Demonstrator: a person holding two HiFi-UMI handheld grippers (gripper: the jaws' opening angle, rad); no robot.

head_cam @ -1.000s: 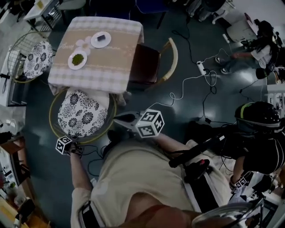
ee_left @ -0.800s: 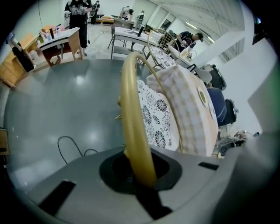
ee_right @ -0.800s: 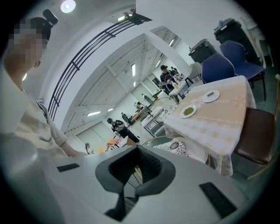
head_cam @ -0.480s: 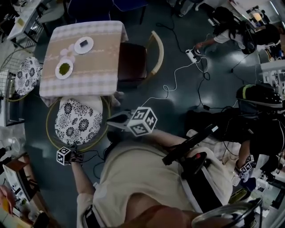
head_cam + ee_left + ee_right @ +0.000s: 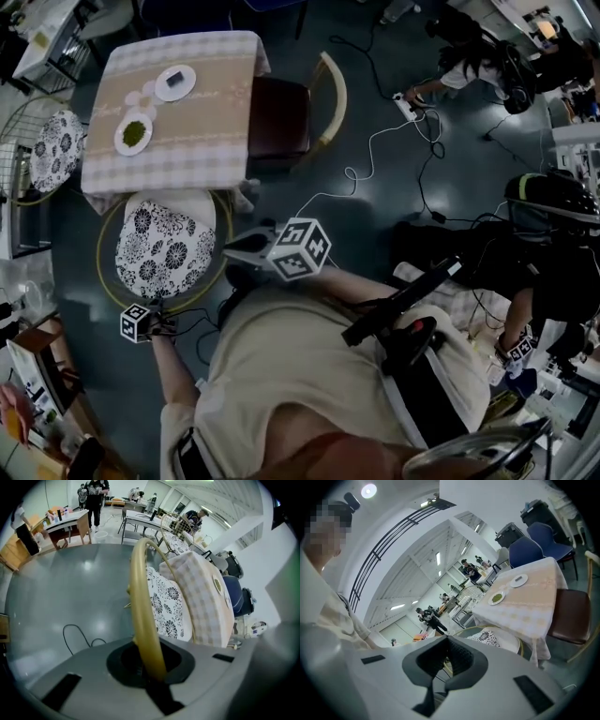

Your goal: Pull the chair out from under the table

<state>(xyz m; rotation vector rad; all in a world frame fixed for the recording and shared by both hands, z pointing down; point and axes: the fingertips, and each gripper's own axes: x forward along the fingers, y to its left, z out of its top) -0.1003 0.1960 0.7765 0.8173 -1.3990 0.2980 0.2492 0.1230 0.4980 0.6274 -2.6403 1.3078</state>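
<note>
Both fingers of the left gripper (image 5: 149, 670) are clamped on the yellow hoop (image 5: 140, 602) that forms the back rail of the floral-cushioned chair (image 5: 164, 248), gripping it at the rail's 6 o'clock point, the side nearest the person. The right gripper (image 5: 447, 665) has its fingers closed on nothing and hangs in the air at about 3 o'clock of that chair, close to the person's body, taking no part in the pull. Outward from the grip, most of the chair's seat lies in the open on the floor at 6 o'clock of the counter (image 5: 202, 141). Only the seat's far edge, at 12 o'clock, sits right at the hem of the checked cloth, and whether it is still tucked under cannot be told. By that reading the pull is largely done. What seems left is a short further draw toward 6 o'clock so the seat stands free of the cloth, then letting go of the rail.
</note>
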